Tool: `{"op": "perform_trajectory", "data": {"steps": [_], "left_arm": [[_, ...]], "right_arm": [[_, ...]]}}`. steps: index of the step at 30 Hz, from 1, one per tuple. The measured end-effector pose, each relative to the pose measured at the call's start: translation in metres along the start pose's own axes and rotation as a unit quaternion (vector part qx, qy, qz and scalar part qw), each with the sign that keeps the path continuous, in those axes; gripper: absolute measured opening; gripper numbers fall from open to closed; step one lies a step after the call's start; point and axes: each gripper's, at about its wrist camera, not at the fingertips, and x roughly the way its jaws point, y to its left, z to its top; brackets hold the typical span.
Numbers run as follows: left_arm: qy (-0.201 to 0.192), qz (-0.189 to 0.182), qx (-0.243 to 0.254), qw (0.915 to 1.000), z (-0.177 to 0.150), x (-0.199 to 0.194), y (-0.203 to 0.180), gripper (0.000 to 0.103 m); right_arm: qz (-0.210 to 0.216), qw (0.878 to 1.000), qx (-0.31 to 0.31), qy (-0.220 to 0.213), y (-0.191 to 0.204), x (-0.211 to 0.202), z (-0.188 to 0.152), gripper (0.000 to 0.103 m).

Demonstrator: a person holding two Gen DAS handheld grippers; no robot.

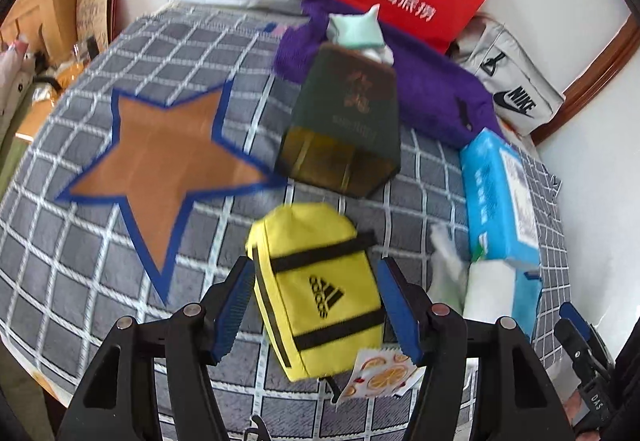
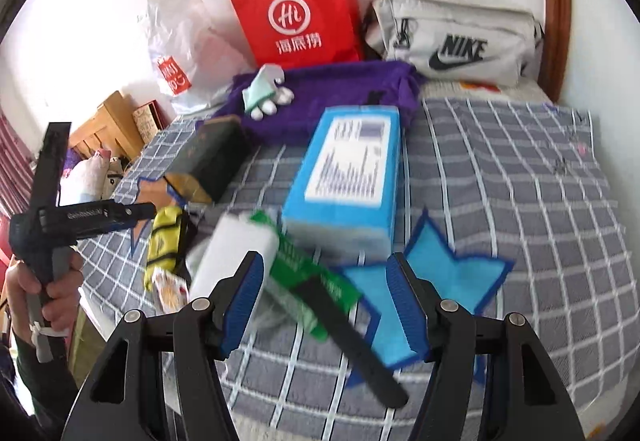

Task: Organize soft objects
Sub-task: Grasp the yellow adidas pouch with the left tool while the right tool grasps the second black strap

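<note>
My left gripper (image 1: 316, 305) straddles yellow pouch (image 1: 316, 293) on grey checked blanket (image 1: 80, 241); jaws apart, pads just clear of its sides, nothing clenched. Orange star mat (image 1: 160, 161) beside pouch. My right gripper (image 2: 324, 305) spread, empty, over green-labelled white pack (image 2: 256, 253) with black strap (image 2: 348, 337), near blue star mat (image 2: 452, 273). Blue tissue pack (image 2: 348, 169) just beyond.
</note>
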Motion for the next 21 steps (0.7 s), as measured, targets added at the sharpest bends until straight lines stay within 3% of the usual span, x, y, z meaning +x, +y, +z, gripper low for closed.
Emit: {"op": "perform_trajectory", "data": {"steps": [7, 12, 17, 21], "left_arm": [[0.008, 0.013, -0.015, 0.9998, -0.008, 0.018, -0.009, 0.071], [0.006, 0.078, 0.012, 0.9969, -0.009, 0.037, -0.024, 0.075], [-0.007, 0.07, 0.02, 0.9973, -0.012, 0.036, -0.019, 0.075], [-0.017, 0.066, 0.022, 0.9974, -0.012, 0.028, -0.01, 0.064]], "right_arm": [[-0.013, 1.0, -0.005, 0.016, -0.008, 0.004, -0.035, 0.063], [-0.007, 1.0, 0.004, 0.013, -0.015, 0.005, -0.043, 0.063], [-0.032, 0.999, -0.017, 0.016, -0.019, 0.014, -0.049, 0.063], [-0.033, 0.998, -0.034, 0.035, -0.025, 0.027, -0.054, 0.063]]}}
